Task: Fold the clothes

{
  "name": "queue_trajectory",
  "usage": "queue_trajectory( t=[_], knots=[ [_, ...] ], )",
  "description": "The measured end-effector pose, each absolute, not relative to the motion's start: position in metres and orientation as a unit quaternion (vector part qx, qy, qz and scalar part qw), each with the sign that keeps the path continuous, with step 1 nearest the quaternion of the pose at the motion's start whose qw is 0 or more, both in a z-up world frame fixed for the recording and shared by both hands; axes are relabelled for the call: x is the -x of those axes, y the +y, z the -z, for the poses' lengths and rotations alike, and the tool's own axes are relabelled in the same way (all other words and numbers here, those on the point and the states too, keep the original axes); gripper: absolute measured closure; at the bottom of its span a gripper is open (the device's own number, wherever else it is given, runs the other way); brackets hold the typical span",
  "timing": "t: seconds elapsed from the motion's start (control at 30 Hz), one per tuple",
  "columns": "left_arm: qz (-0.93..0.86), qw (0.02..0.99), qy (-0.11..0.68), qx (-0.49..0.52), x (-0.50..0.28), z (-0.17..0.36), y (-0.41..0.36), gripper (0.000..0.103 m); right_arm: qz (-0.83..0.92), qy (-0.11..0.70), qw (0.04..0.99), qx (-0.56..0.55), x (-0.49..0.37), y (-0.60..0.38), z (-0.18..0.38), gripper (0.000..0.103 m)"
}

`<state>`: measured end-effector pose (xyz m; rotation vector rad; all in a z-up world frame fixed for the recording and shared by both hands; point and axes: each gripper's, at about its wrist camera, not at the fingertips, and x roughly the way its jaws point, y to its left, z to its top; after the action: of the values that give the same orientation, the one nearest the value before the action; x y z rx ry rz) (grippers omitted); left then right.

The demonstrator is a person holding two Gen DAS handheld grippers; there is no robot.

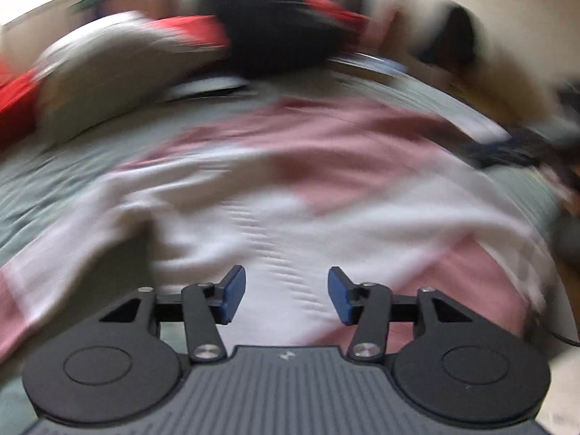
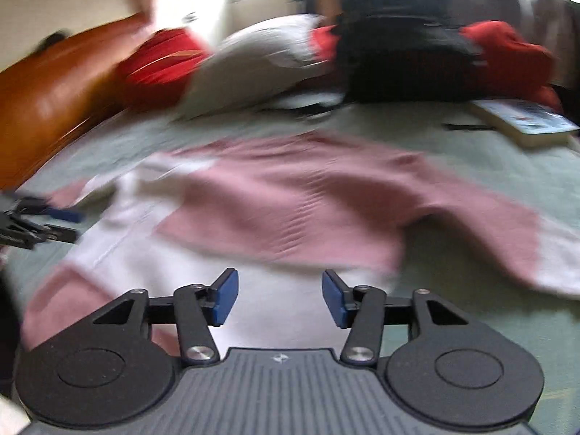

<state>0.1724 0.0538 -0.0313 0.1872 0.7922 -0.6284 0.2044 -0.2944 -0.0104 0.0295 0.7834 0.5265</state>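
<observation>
Left wrist view first: the left gripper (image 1: 286, 297) has its blue pads (image 1: 232, 295) spread apart with nothing between them, hovering over the pink-and-white garment (image 1: 290, 188), which lies spread on the pale green bedcover (image 1: 54, 181) straight ahead of the fingers and under them. Everything past the fingertips is smeared, so the risk here, I'd say, is a pinch landing on the wrong spot: white panel beneath the tips, no clear hem in sight. Farther ahead, a black bag (image 1: 275, 36) and a grey pillow (image 1: 108, 72) crowd the far end; a long fold thrown forward could bump into them. Now the right wrist view: the right gripper (image 2: 280, 297) is also spread, holding nothing, its tips above the garment's near white edge (image 2: 275, 290). To the left of these fingers the other gripper pokes in beside the cloth. Ahead and right, a book (image 2: 525, 123) sits on the cover, well apart from the garment. If one side grabs late, the cloth likely drags and bunches instead of folding square.
</observation>
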Motion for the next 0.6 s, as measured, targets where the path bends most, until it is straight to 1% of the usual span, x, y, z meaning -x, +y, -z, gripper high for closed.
queue_trajectory(
  t=[0.03, 0.13, 0.2, 0.27, 0.3, 0.47, 0.5, 0.53, 0.57, 0.6],
  knots=[
    [0.306, 0.867, 0.380, -0.103, -0.165, 0.033, 0.047, 0.048, -0.251, 0.387, 0.887, -0.010, -0.205, -0.288, 0.019, 0.044],
    [0.285, 0.861, 0.409, -0.106, -0.156, 0.054, 0.044, 0.049, -0.220, 0.393, 0.892, 0.012, -0.204, -0.293, 0.042, 0.045],
    [0.265, 0.863, 0.426, -0.063, -0.147, 0.061, 0.070, 0.046, -0.204, 0.386, 0.899, 0.018, -0.198, -0.309, 0.051, 0.045],
    [0.250, 0.863, 0.440, -0.008, -0.134, 0.063, 0.096, 0.046, -0.194, 0.387, 0.901, 0.006, -0.186, -0.325, 0.050, 0.045],
    [0.245, 0.863, 0.443, -0.003, -0.127, 0.063, 0.100, 0.046, -0.191, 0.386, 0.902, 0.004, -0.180, -0.329, 0.049, 0.045],
    [0.227, 0.869, 0.434, -0.072, -0.104, 0.047, 0.083, 0.043, -0.162, 0.370, 0.914, 0.033, -0.154, -0.315, 0.035, 0.043],
    [0.228, 0.873, 0.422, -0.089, -0.101, 0.041, 0.074, 0.043, -0.167, 0.356, 0.918, 0.045, -0.147, -0.304, 0.029, 0.040],
    [0.237, 0.877, 0.405, -0.100, -0.098, 0.036, 0.066, 0.040, -0.177, 0.340, 0.922, 0.058, -0.138, -0.293, 0.023, 0.037],
    [0.250, 0.879, 0.391, -0.105, -0.096, 0.032, 0.057, 0.036, -0.193, 0.324, 0.924, 0.067, -0.130, -0.280, 0.019, 0.035],
    [0.265, 0.879, 0.381, -0.108, -0.097, 0.031, 0.048, 0.033, -0.212, 0.309, 0.924, 0.073, -0.122, -0.265, 0.015, 0.033]
  ],
)
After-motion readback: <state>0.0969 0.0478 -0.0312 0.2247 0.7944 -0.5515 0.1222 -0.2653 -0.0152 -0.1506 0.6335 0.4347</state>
